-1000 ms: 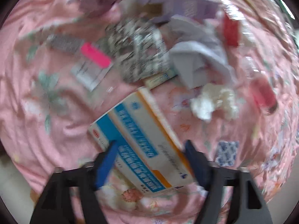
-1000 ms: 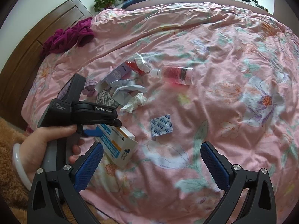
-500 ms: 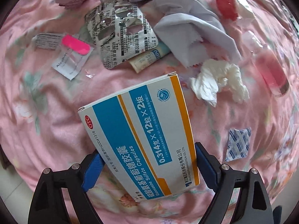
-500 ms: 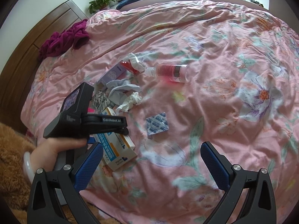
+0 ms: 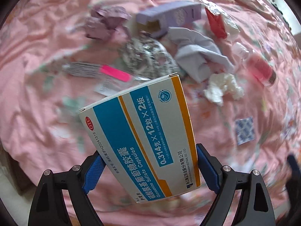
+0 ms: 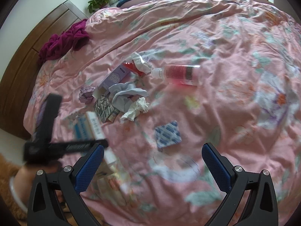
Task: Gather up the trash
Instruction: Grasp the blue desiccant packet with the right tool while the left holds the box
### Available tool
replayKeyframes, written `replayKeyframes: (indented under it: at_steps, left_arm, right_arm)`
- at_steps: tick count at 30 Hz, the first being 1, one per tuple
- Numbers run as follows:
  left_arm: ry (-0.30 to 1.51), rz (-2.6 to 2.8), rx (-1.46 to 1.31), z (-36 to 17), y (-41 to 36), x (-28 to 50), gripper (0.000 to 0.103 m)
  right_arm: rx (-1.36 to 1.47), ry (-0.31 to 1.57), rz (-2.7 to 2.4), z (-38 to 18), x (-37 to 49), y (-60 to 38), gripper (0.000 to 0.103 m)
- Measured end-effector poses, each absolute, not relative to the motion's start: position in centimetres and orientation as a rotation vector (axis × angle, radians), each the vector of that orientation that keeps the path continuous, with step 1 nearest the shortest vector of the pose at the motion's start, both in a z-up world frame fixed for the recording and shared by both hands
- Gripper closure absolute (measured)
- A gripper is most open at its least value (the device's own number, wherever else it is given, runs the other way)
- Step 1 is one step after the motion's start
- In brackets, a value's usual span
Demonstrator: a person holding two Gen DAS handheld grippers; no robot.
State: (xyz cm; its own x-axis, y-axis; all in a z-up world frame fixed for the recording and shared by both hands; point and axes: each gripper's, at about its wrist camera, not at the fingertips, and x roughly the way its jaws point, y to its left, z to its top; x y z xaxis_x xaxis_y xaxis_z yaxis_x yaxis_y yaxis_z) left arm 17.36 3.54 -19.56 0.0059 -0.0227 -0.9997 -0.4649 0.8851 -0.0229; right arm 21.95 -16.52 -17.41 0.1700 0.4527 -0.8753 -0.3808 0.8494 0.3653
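Left wrist view: left hand-held gripper point(image 5: 149, 166) still clamps the medicine box point(image 5: 143, 137), now lifted higher off the bedspread point(image 5: 37, 94).

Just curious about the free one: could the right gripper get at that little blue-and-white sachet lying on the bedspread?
Probably yes. The right gripper is open and empty, and the sachet lies flat just ahead of it, alone on the bedspread.

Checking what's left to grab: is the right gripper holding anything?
No, the right gripper stands open over bare bedspread, nothing between its pads.
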Motion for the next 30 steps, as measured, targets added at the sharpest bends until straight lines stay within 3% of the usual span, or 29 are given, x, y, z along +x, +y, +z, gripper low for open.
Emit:
replayKeyframes:
  at_steps: [7, 15, 17, 19, 22, 25, 30]
  left_arm:
    - [1.563, 0.375, -0.394, -19.5, 6.6, 15.3, 0.013]
    - [1.582, 0.338, -0.411, -23.6, 7.9, 16.3, 0.013]
    - [1.580, 0.331, -0.410, -23.7, 8.1, 16.3, 0.013]
    - [1.581, 0.326, -0.414, -24.4, 8.0, 16.7, 0.013]
    - [1.577, 0.325, -0.429, -26.5, 6.9, 15.4, 0.013]
    - [1.576, 0.323, -0.437, -27.1, 6.7, 14.8, 0.013]
    - [1.566, 0.321, -0.446, -26.9, 6.8, 14.0, 0.013]
  right_arm:
    - [-0.051, 1.364, 0.567, -22.7, 25.1, -12.6, 0.000]
    - [-0.150, 1.517, 0.521, -28.9, 25.3, -11.2, 0.002]
    - [-0.157, 1.516, 0.507, -28.9, 25.3, -11.2, 0.012]
    - [-0.169, 1.513, 0.490, -28.7, 25.3, -11.2, 0.039]
    - [-0.201, 1.516, 0.469, -28.3, 25.4, -11.4, 0.058]
    - [-0.208, 1.504, 0.474, -27.7, 25.3, -11.9, 0.067]
    - [-0.129, 1.433, 0.545, -24.7, 24.5, -12.6, 0.069]
